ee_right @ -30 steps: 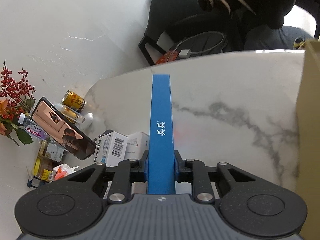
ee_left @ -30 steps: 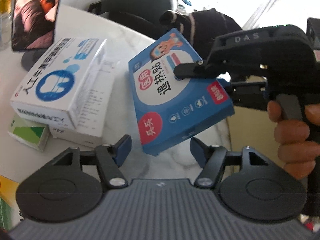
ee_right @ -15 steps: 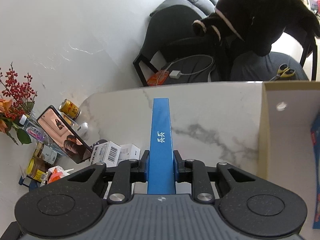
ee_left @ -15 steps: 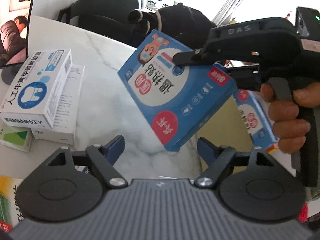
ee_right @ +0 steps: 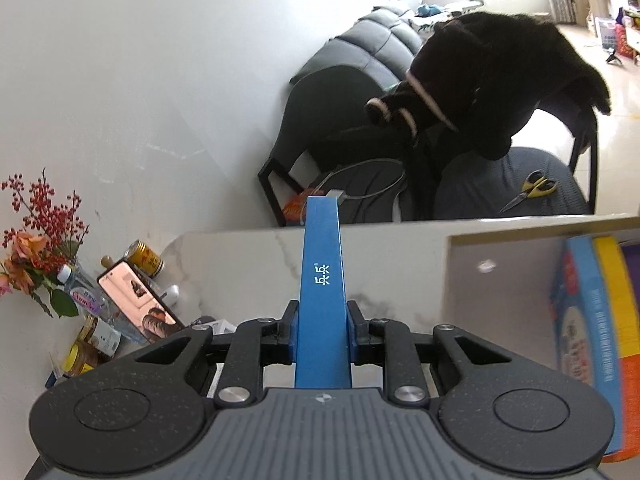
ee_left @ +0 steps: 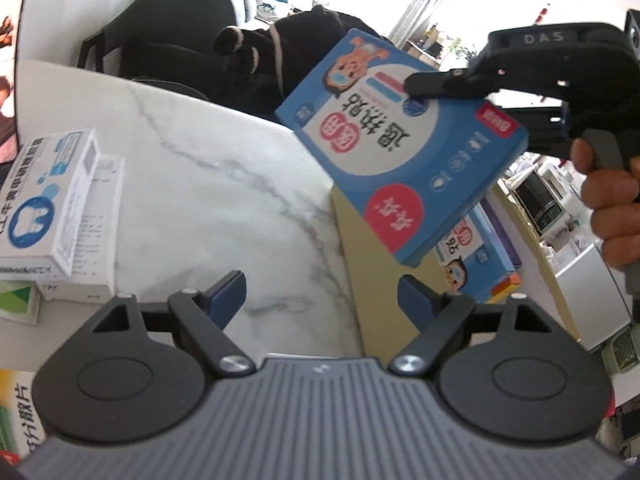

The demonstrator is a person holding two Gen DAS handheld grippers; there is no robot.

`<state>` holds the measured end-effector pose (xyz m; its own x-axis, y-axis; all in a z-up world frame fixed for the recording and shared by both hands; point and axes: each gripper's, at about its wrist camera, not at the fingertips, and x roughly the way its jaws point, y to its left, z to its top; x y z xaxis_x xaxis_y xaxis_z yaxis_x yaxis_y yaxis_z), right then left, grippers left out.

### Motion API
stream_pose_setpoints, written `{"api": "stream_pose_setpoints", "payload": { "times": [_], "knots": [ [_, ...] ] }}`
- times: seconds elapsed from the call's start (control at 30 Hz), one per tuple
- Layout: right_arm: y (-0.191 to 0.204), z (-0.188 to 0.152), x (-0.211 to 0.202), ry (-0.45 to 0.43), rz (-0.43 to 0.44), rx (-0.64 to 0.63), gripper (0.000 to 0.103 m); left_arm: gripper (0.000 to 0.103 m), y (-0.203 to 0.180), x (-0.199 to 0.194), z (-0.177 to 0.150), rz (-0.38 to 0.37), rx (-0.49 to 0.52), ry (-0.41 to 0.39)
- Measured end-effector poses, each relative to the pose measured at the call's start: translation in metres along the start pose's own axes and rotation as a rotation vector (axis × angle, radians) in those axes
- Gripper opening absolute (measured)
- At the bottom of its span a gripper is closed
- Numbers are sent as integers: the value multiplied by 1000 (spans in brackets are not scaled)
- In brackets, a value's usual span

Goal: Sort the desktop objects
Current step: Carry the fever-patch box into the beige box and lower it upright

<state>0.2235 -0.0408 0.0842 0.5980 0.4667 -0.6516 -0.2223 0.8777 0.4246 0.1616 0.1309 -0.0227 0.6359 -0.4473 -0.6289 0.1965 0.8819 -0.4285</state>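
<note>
My right gripper is shut on a flat blue medicine box, seen edge-on in the right wrist view. It holds the box tilted in the air above the near edge of a beige storage box. A second, matching blue box stands inside the storage box, also in the right wrist view. My left gripper is open and empty, low over the marble table.
White medicine boxes are stacked at the left on the table, with green ones below. A yellow book stands in the storage box. A phone, cans, bottles and flowers sit at the table's far left. Chairs with a black coat stand behind.
My right gripper has carried the blue box up and to the right, from over the table to above the storage box. The left gripper stays open.
</note>
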Motion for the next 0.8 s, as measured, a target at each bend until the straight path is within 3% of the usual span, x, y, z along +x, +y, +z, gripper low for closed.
{"api": "stream_pose_setpoints", "payload": {
  "times": [0.43,0.8],
  "knots": [
    [-47,10,-66,-107,-81,48,25,84,-31,8,3,-41,65,23],
    [-73,-9,-74,-127,-207,41,25,85,-36,8,0,-39,73,30]
  ]
}}
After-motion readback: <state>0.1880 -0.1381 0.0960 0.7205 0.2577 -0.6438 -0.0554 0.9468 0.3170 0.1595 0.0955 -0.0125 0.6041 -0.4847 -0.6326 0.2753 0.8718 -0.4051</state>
